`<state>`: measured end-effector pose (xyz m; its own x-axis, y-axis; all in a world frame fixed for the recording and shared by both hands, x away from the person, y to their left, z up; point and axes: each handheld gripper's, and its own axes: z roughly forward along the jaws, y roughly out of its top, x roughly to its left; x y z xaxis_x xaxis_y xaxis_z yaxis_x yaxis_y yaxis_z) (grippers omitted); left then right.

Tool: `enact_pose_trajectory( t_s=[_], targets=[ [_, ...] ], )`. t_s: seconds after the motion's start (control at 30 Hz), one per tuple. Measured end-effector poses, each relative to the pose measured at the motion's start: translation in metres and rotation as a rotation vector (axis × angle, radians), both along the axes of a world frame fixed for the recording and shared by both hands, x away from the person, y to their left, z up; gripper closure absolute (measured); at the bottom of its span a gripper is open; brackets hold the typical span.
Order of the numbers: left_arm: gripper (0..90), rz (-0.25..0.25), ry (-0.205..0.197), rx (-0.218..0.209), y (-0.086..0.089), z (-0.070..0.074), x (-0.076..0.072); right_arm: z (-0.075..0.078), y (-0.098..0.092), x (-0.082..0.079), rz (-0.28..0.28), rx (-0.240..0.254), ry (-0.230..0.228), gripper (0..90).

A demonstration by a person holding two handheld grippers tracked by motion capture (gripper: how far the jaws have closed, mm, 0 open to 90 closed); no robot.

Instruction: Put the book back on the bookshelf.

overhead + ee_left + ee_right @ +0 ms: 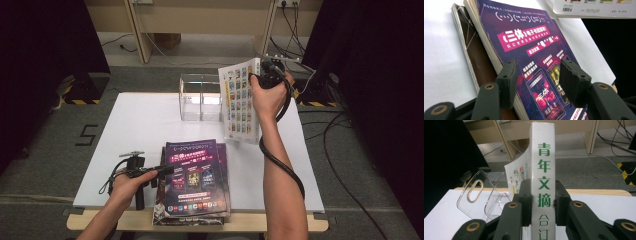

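A stack of magazines lies at the near middle of the white board, topped by a purple one point(196, 186) point(529, 37). My left gripper point(167, 170) point(537, 67) is level at the stack's left edge. Its jaws are open, with the purple cover showing between them and nothing pinched. My right gripper point(262, 75) point(543, 184) is shut on the spine of a thick white book point(240, 102) point(543, 150) with green characters. It holds the book upright above the board's far right, beside a clear acrylic holder point(200, 97) point(481, 195).
A darker brown magazine point(477, 62) lies under the purple one. The white board point(145, 125) covers the table, and a wooden edge point(240, 222) runs along the near side. Cables and yellow-black striped blocks point(80, 100) lie on the floor around it.
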<state>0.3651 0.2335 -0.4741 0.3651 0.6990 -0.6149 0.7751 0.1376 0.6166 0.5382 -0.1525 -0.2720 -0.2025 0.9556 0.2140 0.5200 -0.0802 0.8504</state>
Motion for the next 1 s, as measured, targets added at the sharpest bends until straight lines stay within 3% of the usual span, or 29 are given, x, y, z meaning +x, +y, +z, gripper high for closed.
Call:
enact_pose_trajectory(
  t_s=[0.17, 0.23, 0.37, 0.7, 0.8, 0.83, 0.87, 1.0],
  targets=[
    [48.3, -0.004, -0.004, 0.001, 0.001, 0.000, 0.001, 0.000, 0.000, -0.002, -0.015, -0.001, 0.002, 73.8],
    [48.3, -0.003, -0.005, 0.000, 0.001, 0.001, 0.001, 0.001, 0.000, -0.004, 0.003, -0.027, -0.011, 73.7],
    [48.4, -0.005, -0.005, 0.002, 0.001, 0.001, 0.001, 0.000, 0.004, -0.003, 0.009, -0.031, -0.013, 73.8],
    [48.4, -0.004, -0.001, 0.000, 0.002, 0.000, 0.000, 0.003, 0.027, 0.014, 0.002, -0.017, -0.038, 73.7],
    [48.4, -0.003, 0.003, -0.004, 0.003, 0.000, 0.001, 0.004, 0.028, 0.022, 0.013, 0.001, -0.068, 73.7],
    [48.4, -0.002, 0.002, -0.008, 0.003, 0.000, 0.001, 0.006, 0.029, 0.027, 0.023, 0.007, -0.106, 73.7],
    [48.4, -0.002, 0.002, -0.008, 0.003, 0.000, 0.001, 0.006, 0.029, 0.027, 0.023, 0.007, -0.106, 73.7],
    [48.5, 0.004, 0.000, -0.008, 0.005, 0.000, 0.002, 0.006, 0.031, 0.039, 0.010, 0.015, -0.183, 73.6]
  ],
)
